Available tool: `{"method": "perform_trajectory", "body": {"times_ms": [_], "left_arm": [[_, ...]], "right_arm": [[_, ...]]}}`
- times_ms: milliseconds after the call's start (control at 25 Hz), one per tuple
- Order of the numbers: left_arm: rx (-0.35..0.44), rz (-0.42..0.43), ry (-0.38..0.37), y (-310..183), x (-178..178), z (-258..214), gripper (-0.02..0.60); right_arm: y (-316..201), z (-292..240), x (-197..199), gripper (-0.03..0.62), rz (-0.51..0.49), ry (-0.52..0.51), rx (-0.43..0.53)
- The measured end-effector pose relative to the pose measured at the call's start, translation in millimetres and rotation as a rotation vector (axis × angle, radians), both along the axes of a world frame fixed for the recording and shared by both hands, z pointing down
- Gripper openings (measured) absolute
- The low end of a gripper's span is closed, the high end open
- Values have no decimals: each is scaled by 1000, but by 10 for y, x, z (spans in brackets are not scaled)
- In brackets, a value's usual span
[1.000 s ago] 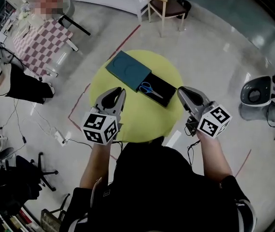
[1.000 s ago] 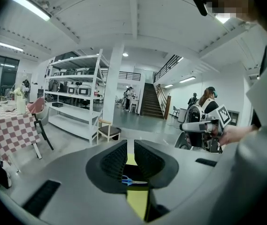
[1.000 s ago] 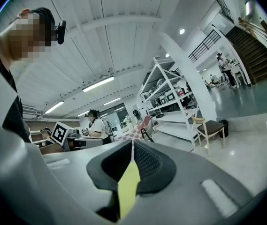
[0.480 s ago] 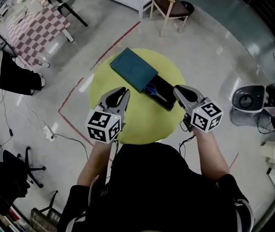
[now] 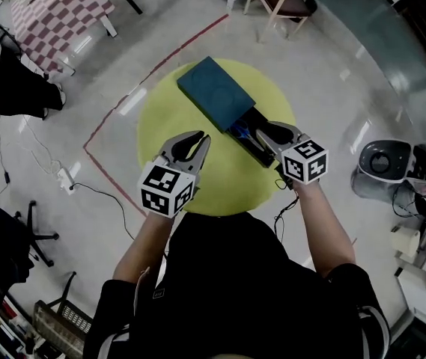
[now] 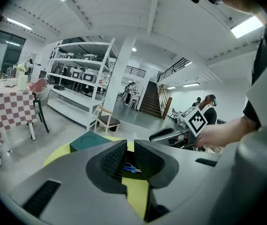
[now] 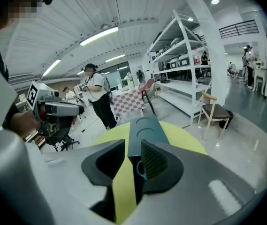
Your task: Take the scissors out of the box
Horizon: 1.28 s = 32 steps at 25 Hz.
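Round yellow table with the box lying on it at a slant. Its teal cover is pushed toward the far end, which leaves the black tray open at the near end.

Scissors, blue-handled, lie in the open tray, inside the box and not lifted.

Right gripper: low over the open tray, tips at the scissors. In its own view the jaws have just been opening and now stand spread. One blue handle loop shows in the gap, close to the right-hand pad. The pads do not press on it (no grip on anything).

Left gripper: above bare table top, just beside the box's near long side and well short of touching it. In its own view the jaws are parted by a narrow gap with nothing between them. The scissors are seen through that gap, farther off in the tray.

Each gripper shows in the other's view: the right gripper with its marker cube, and the left gripper off to the side.
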<state>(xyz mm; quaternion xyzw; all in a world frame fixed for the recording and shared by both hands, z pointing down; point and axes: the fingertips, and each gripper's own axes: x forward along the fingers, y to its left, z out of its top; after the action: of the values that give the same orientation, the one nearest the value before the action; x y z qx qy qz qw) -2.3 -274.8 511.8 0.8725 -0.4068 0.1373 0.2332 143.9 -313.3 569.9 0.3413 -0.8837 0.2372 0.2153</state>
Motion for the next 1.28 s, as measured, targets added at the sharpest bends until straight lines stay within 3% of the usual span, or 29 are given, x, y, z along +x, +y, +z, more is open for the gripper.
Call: {"method": "perform_trajectory", "body": {"times_ms": [360, 600, 1000, 1280], "left_arm": [[-73, -52, -10, 109, 27, 349, 51], [-111, -58, -13, 265, 76, 532, 49], [-130, -120, 19, 410, -103, 531, 48], [-126, -135, 37, 526, -217, 468, 46]], "right_arm": [[-51, 876, -198, 120, -179, 188, -82], [-53, 1392, -246, 120, -201, 258, -143], [-69, 1785, -372, 120, -247, 351, -192], [30, 1877, -260, 112, -257, 461, -170]]}}
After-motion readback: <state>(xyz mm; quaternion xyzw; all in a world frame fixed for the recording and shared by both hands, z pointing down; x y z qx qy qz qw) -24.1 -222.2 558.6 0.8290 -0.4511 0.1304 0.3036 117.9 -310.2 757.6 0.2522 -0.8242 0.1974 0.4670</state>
